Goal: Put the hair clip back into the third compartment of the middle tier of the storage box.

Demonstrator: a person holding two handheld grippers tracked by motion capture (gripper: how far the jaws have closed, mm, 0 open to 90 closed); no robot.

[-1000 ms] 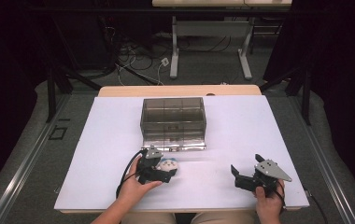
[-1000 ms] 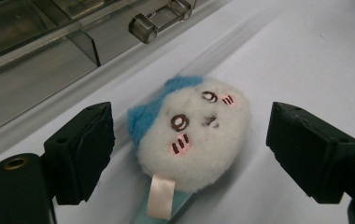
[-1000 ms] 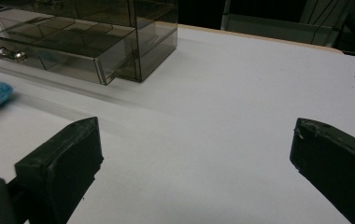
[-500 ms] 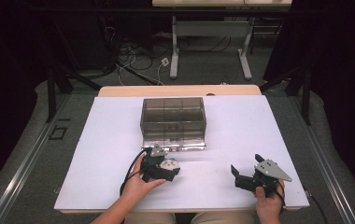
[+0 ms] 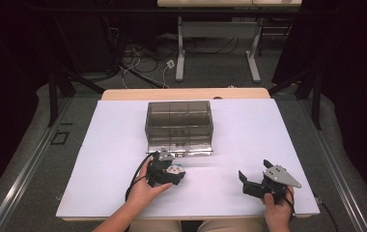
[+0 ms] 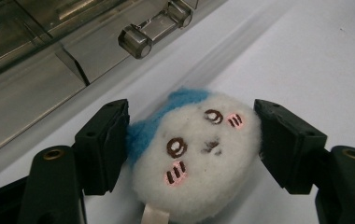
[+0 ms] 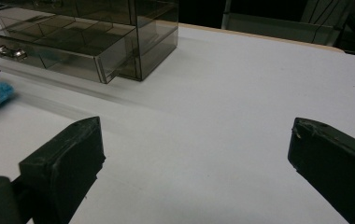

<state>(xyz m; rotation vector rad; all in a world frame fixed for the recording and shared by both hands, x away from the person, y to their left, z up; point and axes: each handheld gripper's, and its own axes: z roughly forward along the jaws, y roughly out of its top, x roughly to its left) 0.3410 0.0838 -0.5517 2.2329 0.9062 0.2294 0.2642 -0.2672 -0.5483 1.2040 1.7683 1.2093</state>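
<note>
On the white table (image 5: 249, 130) sits a smoky see-through plastic box (image 5: 179, 124), its inside split into compartments, with a small clear latch (image 6: 154, 29) on the side facing the person. Just in front of that side, the left gripper (image 5: 168, 171) holds a little plush toy (image 6: 196, 149) — white and fuzzy, with a blue patch on top, brown stitched eyes and pink cheek marks. Seen from the left gripper view, the two black jaws press against the toy's left and right sides, so the tongs are clamped on it. The toy lies low over the table surface, near the box's front edge but apart from it; whether it touches the tabletop I cannot tell. A pale tag (image 6: 156, 215) pokes out at its lower end.

The person's left hand (image 5: 145, 186) wraps the gripper from behind, and a black cable (image 5: 135, 175) loops off to its left.

Over on the right, well apart from the toy and the box, the right gripper (image 5: 251, 181) hovers near the table's front edge in the person's right hand (image 5: 277, 212), a grey three-cornered plate (image 5: 282, 175) on top. Its jaws stand wide apart — bare white table shows between them in the right gripper view, with the box farther off at the upper left and a sliver of the toy at the left edge.
</note>
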